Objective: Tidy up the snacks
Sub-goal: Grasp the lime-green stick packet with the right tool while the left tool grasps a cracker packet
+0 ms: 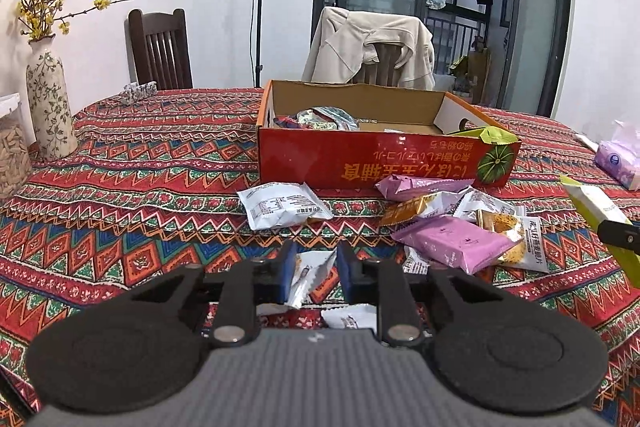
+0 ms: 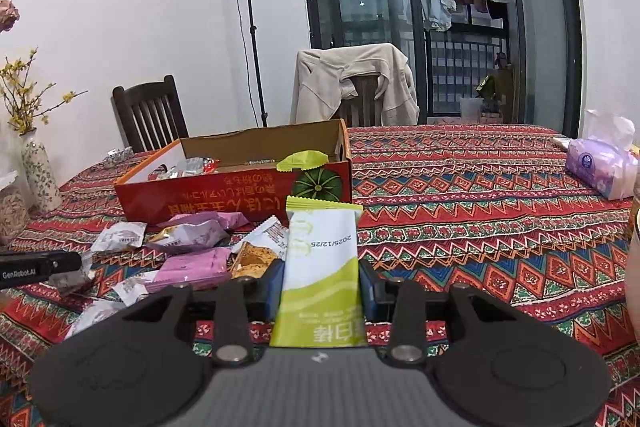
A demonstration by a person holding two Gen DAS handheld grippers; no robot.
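Observation:
A red cardboard box (image 1: 360, 159) stands open on the table with several snack packets inside; it also shows in the right wrist view (image 2: 224, 195). Loose packets lie in front of it: a white one (image 1: 280, 205), purple ones (image 1: 452, 241), an orange one (image 1: 408, 209). My left gripper (image 1: 314, 271) hangs low over the cloth, jaws apart around a small white packet (image 1: 310, 275) that lies between them. My right gripper (image 2: 322, 283) is shut on a green-and-white packet (image 2: 322, 267), held upright above the table in front of the box; this packet also shows in the left view (image 1: 600, 215).
A patterned red tablecloth (image 1: 140, 187) covers the table. A flowered vase (image 1: 50, 99) and a jar (image 1: 12, 159) stand at the left edge. A tissue pack (image 2: 600, 167) lies at the right. Two chairs (image 1: 160, 49) stand behind, one draped with a beige jacket (image 1: 372, 45).

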